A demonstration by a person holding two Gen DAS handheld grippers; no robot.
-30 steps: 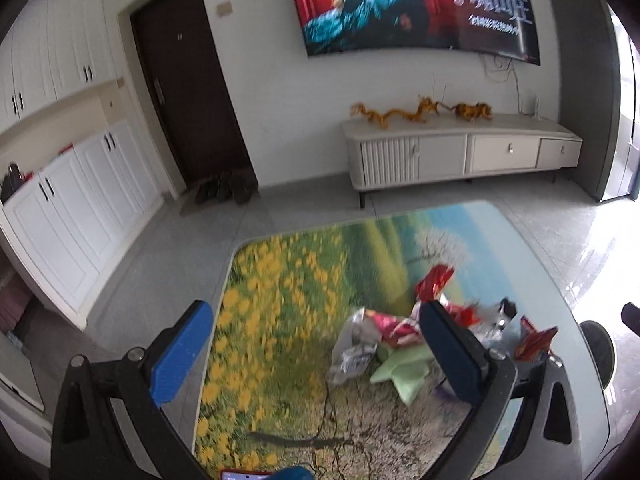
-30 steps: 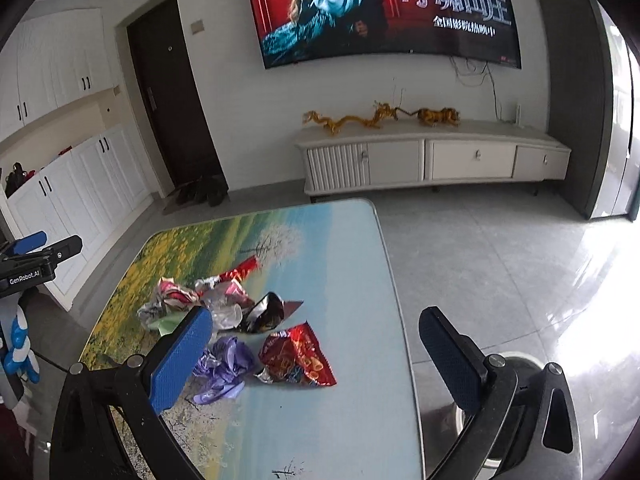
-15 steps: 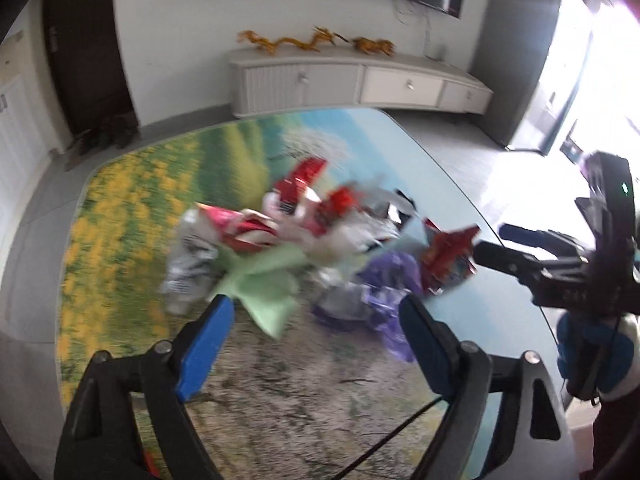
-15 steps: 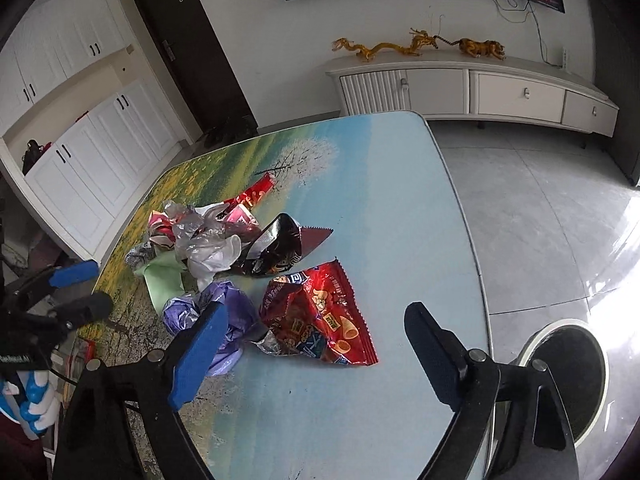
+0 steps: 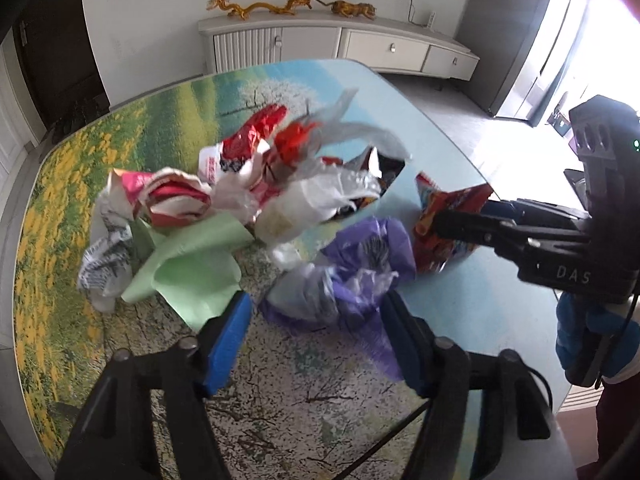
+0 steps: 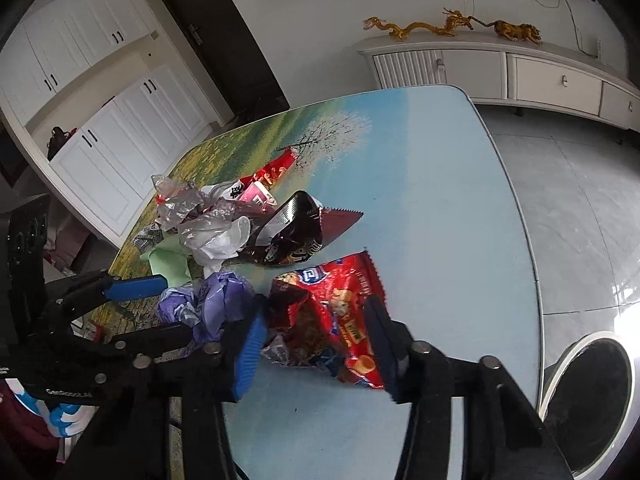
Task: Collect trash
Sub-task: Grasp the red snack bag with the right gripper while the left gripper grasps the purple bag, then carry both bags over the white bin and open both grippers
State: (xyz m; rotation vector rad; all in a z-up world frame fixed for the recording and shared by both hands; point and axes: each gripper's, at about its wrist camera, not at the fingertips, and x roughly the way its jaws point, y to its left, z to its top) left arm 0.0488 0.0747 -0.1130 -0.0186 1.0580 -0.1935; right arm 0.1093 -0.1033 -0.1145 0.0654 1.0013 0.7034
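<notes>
A heap of wrappers and bags lies uncollected on the landscape-printed counter (image 5: 120, 360), both claws poised at its near edge and neither yet gripping anything; by the look of it the job is barely begun.

From the left of the pile: a crumpled black-and-white printed wrapper (image 5: 105, 264), a pale green bag (image 5: 188, 268) spread flat, a red-and-white crushed packet (image 5: 172, 200), and a tangle of clear and white plastic film (image 5: 320, 192) with red foil scraps (image 5: 260, 132) behind it.

The left claw (image 5: 316, 320) stands spread around the near end of the purple plastic bag (image 5: 360, 276), its blue pads on either side and, as far as can be seen, not pressing it. To the right, the red snack packet (image 6: 340, 312) lies flat between the parted fingers of the right claw (image 6: 316, 340), which brackets it without closing. Behind it a dark, shiny packet (image 6: 296, 232) lies gaping open.

A round bin (image 6: 592, 404), its dark mouth visible on the floor just off the counter's right corner, appears the likely destination.

The two claws work close together, so each could crowd the other, and the loose film may drag neighbouring pieces along. A low white sideboard (image 6: 500, 68) carrying golden dragon figurines (image 6: 452, 24) lines the far wall.
</notes>
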